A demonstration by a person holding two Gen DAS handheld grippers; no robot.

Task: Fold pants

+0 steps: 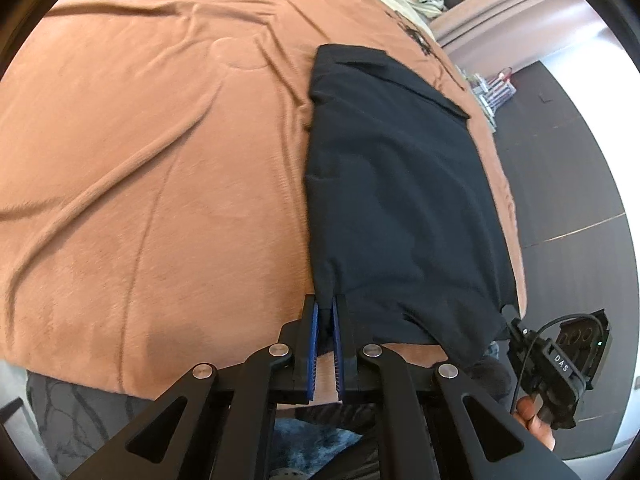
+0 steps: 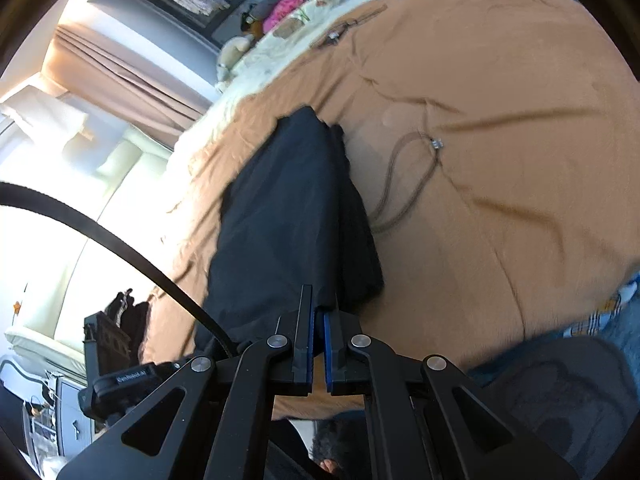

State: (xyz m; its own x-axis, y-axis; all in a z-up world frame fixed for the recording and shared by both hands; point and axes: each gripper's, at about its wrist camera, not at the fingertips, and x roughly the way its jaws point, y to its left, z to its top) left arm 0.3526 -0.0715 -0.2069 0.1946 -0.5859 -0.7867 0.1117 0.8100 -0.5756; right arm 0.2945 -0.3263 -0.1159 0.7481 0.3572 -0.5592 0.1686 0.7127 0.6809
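Black linkage arms fill the bottom of both views, and between them each set of jaws is pinched shut on the near edge of the pants (image 1: 400,184). Behind them the bed (image 1: 140,160), under its rust-brown blanket, takes up most of each picture and carries the whole job.

Laid flat on the blanket, the dark pants run from the six o'clock edge up toward one o'clock in the left wrist view, looking already doubled into a narrow panel, though layers are hard to count in cloth this dark. Left gripper (image 1: 325,312) holds one near corner; right gripper (image 2: 318,312) holds the near edge in its own view, and its body shows in the left view at four o'clock (image 1: 560,368). Gripping two points of the same edge keeps that edge taut and level, which suits carrying it over toward the far end at twelve o'clock for the next fold.

A thin brown cord (image 2: 404,184) lies looped on the blanket at two o'clock from the pants, just beside them, and could snag if the cloth drags.
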